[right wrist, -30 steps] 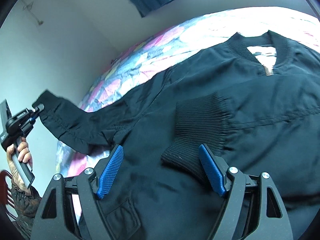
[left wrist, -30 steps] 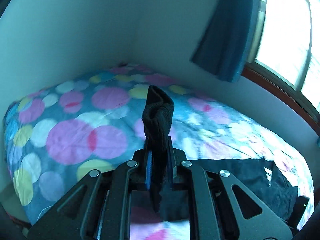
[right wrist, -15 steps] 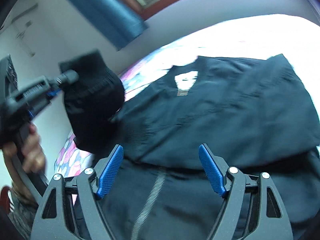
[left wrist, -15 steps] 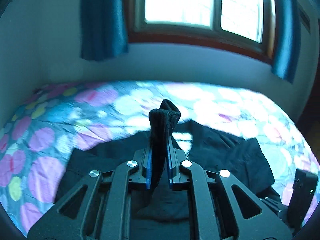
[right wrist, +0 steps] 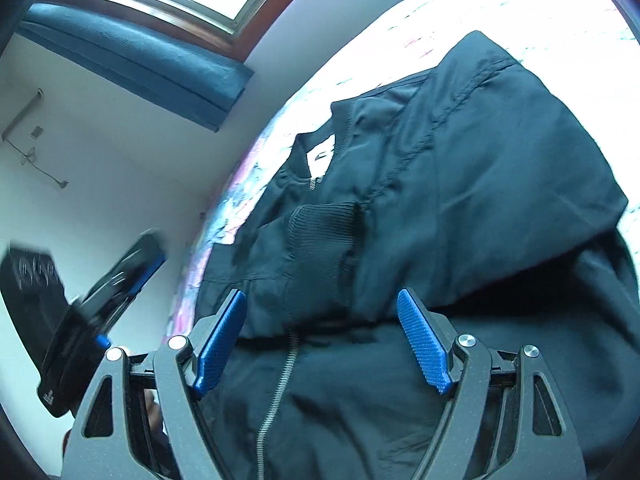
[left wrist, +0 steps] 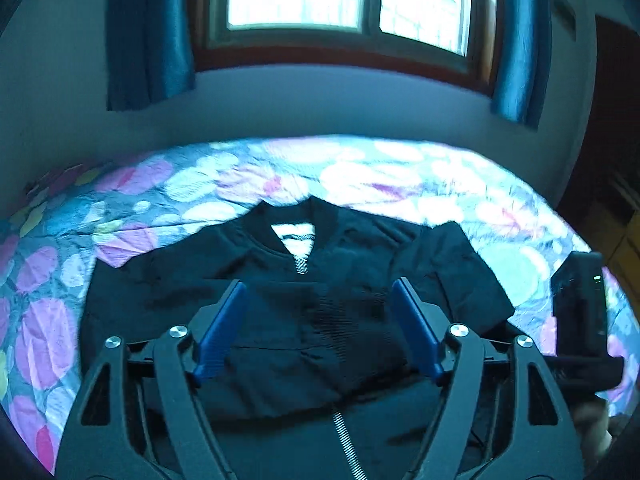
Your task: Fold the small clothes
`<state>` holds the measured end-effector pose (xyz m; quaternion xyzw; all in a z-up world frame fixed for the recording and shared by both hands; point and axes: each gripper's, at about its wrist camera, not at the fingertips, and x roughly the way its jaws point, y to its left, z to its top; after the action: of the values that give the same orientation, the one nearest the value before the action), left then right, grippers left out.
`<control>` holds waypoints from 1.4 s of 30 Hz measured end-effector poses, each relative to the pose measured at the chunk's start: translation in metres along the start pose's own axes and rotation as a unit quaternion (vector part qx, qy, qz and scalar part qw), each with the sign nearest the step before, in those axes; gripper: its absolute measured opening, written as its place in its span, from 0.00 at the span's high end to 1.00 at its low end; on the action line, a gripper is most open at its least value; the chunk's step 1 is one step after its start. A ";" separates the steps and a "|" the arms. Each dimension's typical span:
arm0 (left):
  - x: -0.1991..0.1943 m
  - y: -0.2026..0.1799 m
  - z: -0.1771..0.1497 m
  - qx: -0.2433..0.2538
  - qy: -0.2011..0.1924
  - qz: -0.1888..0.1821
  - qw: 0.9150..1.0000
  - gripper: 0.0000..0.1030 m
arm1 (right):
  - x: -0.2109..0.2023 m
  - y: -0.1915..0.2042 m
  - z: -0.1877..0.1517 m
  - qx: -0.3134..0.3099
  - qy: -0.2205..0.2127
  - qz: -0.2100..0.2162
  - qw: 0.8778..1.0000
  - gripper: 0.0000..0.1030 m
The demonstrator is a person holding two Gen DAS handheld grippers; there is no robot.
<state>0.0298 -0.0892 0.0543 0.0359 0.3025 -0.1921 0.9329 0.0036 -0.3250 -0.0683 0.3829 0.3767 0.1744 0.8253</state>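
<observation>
**Both sleeves in, both grippers free above the jacket**

The bed (left wrist: 168,200), spread with a cover of pink, blue and yellow dots, carries the work beneath a bright wood-framed window (left wrist: 344,0) hung with teal curtains (left wrist: 148,36); the small black zip-front jacket (left wrist: 280,280) lies flat on it, front up, its long axis running from the hem nearest the cameras to the ribbed collar (left wrist: 298,220) pointing toward the window wall; both sleeves lie folded across the chest, a ribbed knit cuff (right wrist: 324,224) resting near the silver zip (right wrist: 276,396). The left gripper (left wrist: 320,324) hovers over the chest with its blue-padded jaws spread wide and empty; the right gripper (right wrist: 320,336) hangs likewise, jaws apart, gripping nothing. The cloth looks thin, light and limp, probably somewhat slick, so it should sag and slide rather than hold a crease; the ribbed hem corners or shoulder seams seem the firmest places to pinch, judged from the thicker knit there.
</observation>
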 end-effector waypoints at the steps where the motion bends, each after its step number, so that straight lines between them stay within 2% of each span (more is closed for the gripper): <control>1: -0.013 0.015 -0.002 -0.013 -0.009 0.005 1.000 0.23 | 0.003 0.002 0.001 0.001 0.004 0.007 1.000 0.25; 3: -0.027 0.041 -0.007 -0.032 -0.019 0.018 0.999 0.21 | 0.009 0.006 0.001 0.003 0.012 0.007 1.000 0.25; 6: -0.034 0.084 -0.029 -0.038 -0.008 0.071 0.997 0.20 | 0.016 0.010 0.002 0.001 0.019 -0.022 1.000 0.25; 10: -0.026 0.139 -0.070 -0.054 0.041 0.148 0.987 0.20 | 0.032 0.013 0.009 0.009 0.034 -0.033 0.999 0.25; 13: -0.021 0.170 -0.092 -0.071 0.073 0.180 0.978 0.20 | 0.045 0.015 0.011 0.006 0.053 -0.052 0.997 0.25; 16: -0.018 0.188 -0.104 -0.091 0.090 0.189 0.974 0.20 | 0.057 0.021 0.010 -0.012 0.063 -0.079 0.995 0.29; 18: -0.013 0.193 -0.105 -0.096 0.094 0.192 0.972 0.20 | 0.061 0.028 0.009 -0.042 0.060 -0.124 0.990 0.58; 20: -0.004 0.195 -0.103 -0.095 0.097 0.193 0.972 0.20 | 0.063 0.031 0.008 -0.057 0.063 -0.137 0.987 0.64; 22: 0.004 0.196 -0.100 -0.089 0.104 0.205 0.969 0.20 | 0.062 0.034 0.007 -0.066 0.059 -0.142 0.986 0.73; 23: 0.009 0.197 -0.100 -0.087 0.112 0.211 0.967 0.20 | 0.058 0.037 0.008 -0.073 0.050 -0.144 0.986 0.82; 24: 0.013 0.198 -0.101 -0.088 0.118 0.212 0.966 0.20 | 0.054 0.039 0.010 -0.078 0.041 -0.142 0.986 0.84; 28: 0.019 0.203 -0.103 -0.097 0.128 0.211 0.964 0.20 | 0.017 0.049 0.022 -0.083 -0.022 -0.118 0.989 0.90; 31: 0.020 0.207 -0.101 -0.103 0.125 0.216 0.963 0.19 | -0.002 0.044 0.026 -0.096 -0.055 -0.152 0.982 0.90; 37: 0.032 0.211 -0.104 -0.106 0.144 0.220 0.959 0.16 | 0.008 -0.008 0.024 -0.047 -0.025 -0.183 0.982 0.90; 42: 0.033 0.218 -0.106 -0.126 0.149 0.215 0.957 0.12 | 0.006 -0.008 0.023 -0.054 -0.042 -0.188 0.980 0.90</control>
<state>0.0788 0.1206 -0.0622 0.0107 0.4447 0.0600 0.8936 0.0242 -0.3383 -0.0676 0.2668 0.3972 0.0196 0.8779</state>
